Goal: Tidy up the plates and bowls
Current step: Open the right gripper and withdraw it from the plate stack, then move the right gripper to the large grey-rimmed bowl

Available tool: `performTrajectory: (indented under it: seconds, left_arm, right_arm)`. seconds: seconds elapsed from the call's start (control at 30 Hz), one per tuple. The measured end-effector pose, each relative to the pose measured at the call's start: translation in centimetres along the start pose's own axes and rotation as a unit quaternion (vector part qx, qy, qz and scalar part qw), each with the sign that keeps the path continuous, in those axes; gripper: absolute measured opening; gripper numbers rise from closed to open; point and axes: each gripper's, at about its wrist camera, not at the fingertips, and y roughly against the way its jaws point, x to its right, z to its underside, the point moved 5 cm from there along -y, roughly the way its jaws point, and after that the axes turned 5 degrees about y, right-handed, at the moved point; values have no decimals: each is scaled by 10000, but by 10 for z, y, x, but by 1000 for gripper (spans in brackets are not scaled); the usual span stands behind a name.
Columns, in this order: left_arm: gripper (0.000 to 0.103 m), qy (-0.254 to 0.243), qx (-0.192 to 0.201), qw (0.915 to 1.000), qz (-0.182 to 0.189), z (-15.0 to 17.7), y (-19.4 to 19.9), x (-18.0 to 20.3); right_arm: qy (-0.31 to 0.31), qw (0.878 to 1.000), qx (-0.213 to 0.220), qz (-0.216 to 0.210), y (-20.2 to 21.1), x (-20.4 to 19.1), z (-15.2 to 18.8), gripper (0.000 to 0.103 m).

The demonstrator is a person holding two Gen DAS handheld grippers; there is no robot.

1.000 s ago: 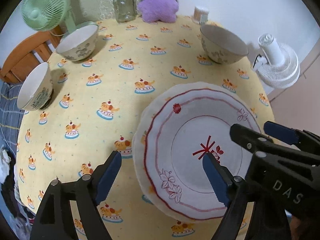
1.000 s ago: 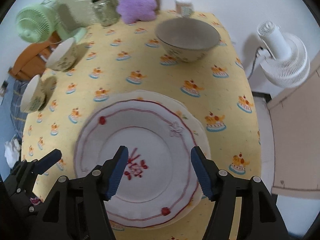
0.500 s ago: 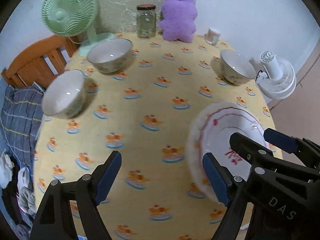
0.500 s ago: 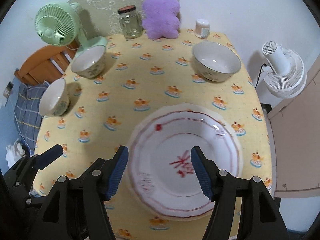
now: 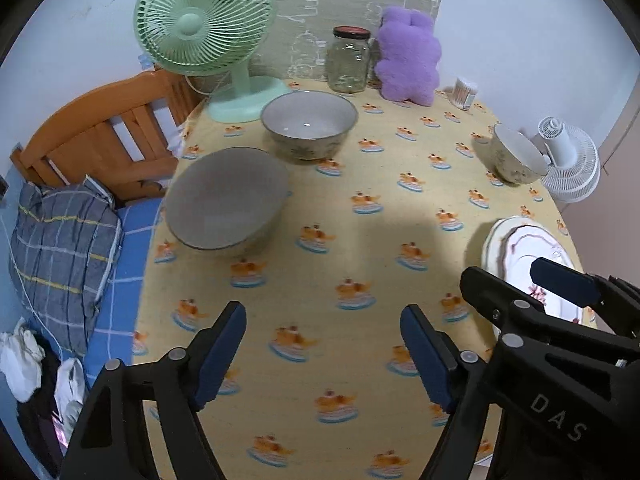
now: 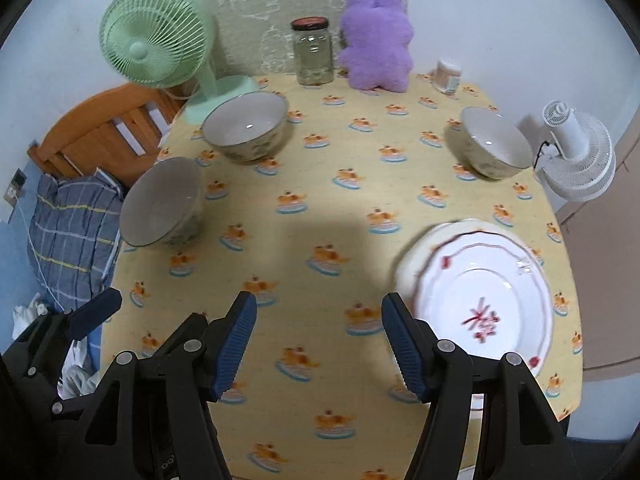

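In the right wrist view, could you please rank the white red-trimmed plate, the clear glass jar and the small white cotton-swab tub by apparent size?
1. The white red-trimmed plate, though it also lies nearest the camera.
2. The clear glass jar.
3. The small white cotton-swab tub, beside the jar's distance, so clearly smaller.

The left gripper [image 5: 322, 354] is hovering with jaws apart above the yellow tablecloth [image 5: 360, 240], three bowls [image 5: 226, 204] lying ahead and stacked plates [image 5: 516, 248] at right.

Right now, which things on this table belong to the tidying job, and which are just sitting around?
Part of the job: stacked plates, near-left bowl, far-left bowl, right bowl.

Just sitting around: green fan, glass jar, purple plush, small container, white fan.
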Motion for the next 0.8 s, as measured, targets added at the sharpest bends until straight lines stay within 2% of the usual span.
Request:
performTrajectory:
  seconds: [0.23, 0.4, 0.6, 0.8]
  left_arm:
    - [78, 17, -19, 10000, -57, -8, -5, -37]
    - [79, 236, -177, 9995, -82, -22, -24, -61]
    - [80, 478, -219, 9986, -113, -43, -41, -83]
    - [79, 265, -82, 9985, -469, -65, -58, -96]
  right_arm:
    - [-71, 9999, -119, -52, -13, -38, -9, 68]
    - [230, 9997, -92, 46, -28, -60, -27, 68]
    - [313, 9994, -100, -129, -53, -78, -56, 68]
    - [125, 9995, -139, -236, -80, -89, -79, 68]
